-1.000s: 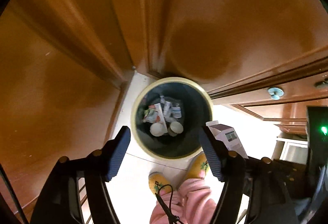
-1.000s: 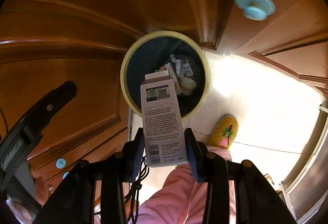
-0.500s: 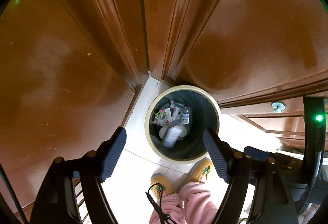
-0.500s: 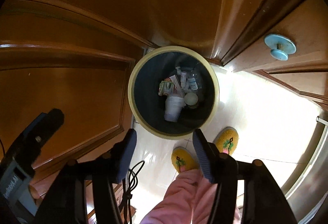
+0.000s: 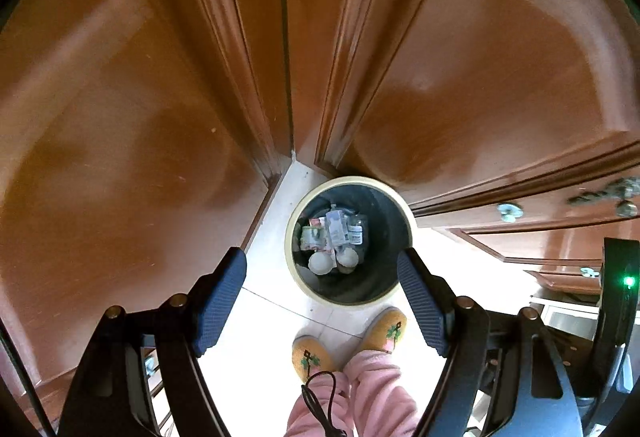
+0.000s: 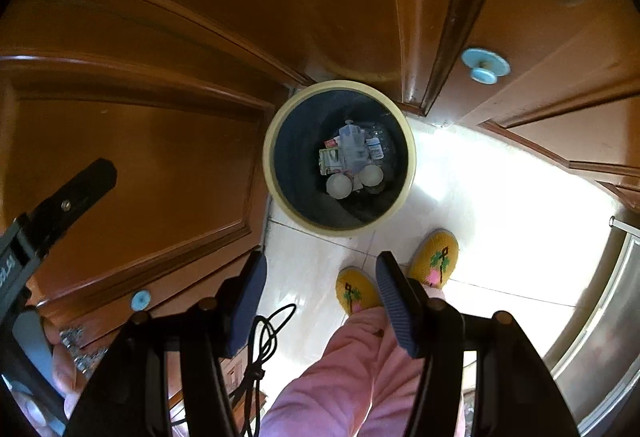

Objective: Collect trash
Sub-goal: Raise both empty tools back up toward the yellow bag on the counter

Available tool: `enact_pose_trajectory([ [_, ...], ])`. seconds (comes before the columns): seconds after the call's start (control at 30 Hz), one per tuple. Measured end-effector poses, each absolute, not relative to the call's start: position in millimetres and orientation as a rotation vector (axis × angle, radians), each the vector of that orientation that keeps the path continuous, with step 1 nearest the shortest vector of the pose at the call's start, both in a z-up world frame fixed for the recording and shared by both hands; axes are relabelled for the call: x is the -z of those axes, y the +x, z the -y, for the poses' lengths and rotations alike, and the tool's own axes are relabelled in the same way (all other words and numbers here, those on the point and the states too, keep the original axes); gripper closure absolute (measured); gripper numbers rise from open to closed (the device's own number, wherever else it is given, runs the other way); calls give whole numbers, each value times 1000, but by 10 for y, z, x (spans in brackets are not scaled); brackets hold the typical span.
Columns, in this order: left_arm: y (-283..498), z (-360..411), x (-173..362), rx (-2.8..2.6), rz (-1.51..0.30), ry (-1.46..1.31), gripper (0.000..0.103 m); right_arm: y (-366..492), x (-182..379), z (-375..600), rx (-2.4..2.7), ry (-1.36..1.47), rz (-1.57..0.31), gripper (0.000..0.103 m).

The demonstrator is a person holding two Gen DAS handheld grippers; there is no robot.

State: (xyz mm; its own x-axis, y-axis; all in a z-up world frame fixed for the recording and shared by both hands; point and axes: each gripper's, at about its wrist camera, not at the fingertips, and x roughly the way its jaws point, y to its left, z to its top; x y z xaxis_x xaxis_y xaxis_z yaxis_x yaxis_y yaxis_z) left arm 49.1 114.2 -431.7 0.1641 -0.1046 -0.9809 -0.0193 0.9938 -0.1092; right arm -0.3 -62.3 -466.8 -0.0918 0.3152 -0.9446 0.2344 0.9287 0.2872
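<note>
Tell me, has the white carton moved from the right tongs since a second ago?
Yes. The right tongs now stand empty, and the carton lies down inside the bin, among the other trash.

Pale tiled floor (image 6: 480,197); bin (image 6: 404,193), slippers (image 6: 436,257) on it.

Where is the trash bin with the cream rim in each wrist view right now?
Left wrist view: the trash bin sits low and a little right of centre, on the pale floor between the open fingers of the left tool.
Right wrist view: the trash bin sits near the centre, beyond the right tool.
Shared landmark: the yellow slippers just below the bin in both views.
</note>
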Motion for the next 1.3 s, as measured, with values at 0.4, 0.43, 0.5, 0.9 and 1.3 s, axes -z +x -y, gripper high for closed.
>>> enact_pose_trajectory([
  [0.4,139,-949,2899,171,-1273,-108,15,-309,3097,738,-117,399,-1483,46],
  [0.43,130,-938,2776,178,-1257,-103,14,-315,3000,747,-118,401,-1468,46],
  [0.5,109,-913,2516,186,-1226,-87,14,-365,2737,789,-120,413,-1429,46],
  [0.9,90,-836,1065,253,-983,-85,12,-514,1417,949,-83,387,-1170,46],
  [1.3,238,-742,-51,240,-734,-84,3,-479,202,1194,-45,327,-938,46],
])
